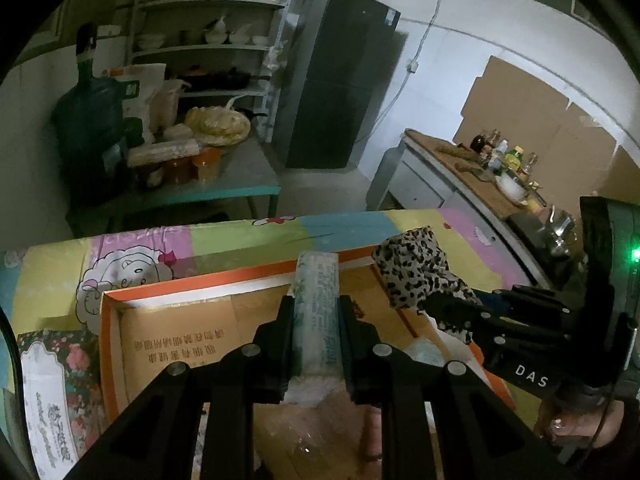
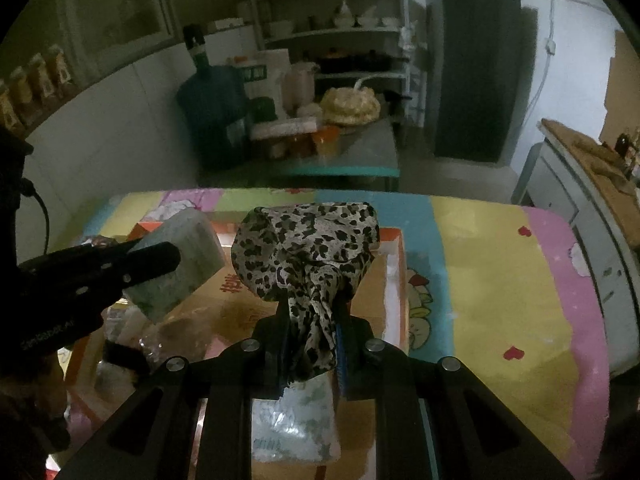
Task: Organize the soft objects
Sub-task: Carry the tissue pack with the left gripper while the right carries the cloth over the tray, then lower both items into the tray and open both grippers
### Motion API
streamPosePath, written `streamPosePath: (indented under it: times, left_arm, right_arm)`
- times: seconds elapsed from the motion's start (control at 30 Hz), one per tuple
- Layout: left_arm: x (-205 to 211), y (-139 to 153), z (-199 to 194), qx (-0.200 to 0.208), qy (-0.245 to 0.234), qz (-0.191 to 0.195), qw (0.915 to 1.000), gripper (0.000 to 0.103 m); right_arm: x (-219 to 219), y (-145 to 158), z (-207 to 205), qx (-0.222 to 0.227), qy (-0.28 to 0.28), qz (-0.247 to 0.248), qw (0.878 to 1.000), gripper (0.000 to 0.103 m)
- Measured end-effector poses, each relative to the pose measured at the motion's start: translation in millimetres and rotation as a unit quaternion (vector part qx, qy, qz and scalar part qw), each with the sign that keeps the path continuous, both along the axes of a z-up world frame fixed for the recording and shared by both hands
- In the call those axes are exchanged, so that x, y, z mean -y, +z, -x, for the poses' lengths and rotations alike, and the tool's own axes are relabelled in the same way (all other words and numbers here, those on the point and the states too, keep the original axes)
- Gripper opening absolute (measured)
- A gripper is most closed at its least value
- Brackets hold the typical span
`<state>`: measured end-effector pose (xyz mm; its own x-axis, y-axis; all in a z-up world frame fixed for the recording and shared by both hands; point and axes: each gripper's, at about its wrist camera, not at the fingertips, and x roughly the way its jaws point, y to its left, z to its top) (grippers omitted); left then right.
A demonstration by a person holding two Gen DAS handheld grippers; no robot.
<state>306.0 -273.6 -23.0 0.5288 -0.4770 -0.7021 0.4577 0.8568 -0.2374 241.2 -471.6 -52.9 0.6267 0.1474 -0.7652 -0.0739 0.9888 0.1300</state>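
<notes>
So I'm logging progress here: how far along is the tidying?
Midway. Another tissue pack already lies in the cardboard box. In hand: left gripper clamps a tissue pack, right gripper a leopard-print cloth, both above the box. Left: setting them in.

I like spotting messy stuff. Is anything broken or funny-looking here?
Nothing looks broken or spilled. The odd bit is the leopard-print cloth: it is bunched into a puffy ball above the right gripper instead of folded. The tissue pack in the left gripper looks tidy.
</notes>
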Motion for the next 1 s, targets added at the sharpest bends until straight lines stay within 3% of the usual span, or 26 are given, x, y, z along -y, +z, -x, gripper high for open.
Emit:
streamPosePath:
  times: [0.5,0.77,0.87,1.0]
  left_arm:
    - [14,-20,-13,-0.005,-0.005,-0.053,0.9986,0.021]
    - [16,-24,-12,0.000,-0.009,-0.056,0.9984,0.021]
    - [14,-25,-11,0.001,-0.008,-0.050,0.9987,0.022]
    - [11,-24,-12,-0.008,-0.004,-0.040,0.9992,0.027]
  right_arm:
    - [-3,-22,-21,-0.036,0.013,-0.003,0.999,0.018]
    - [-7,-34,-31,-0.056,0.019,0.002,0.998,0.018]
    - [-7,-38,-32,-0.061,0.020,0.005,0.998,0.021]
    - [-9,-38,-34,-0.062,0.022,0.004,0.998,0.036]
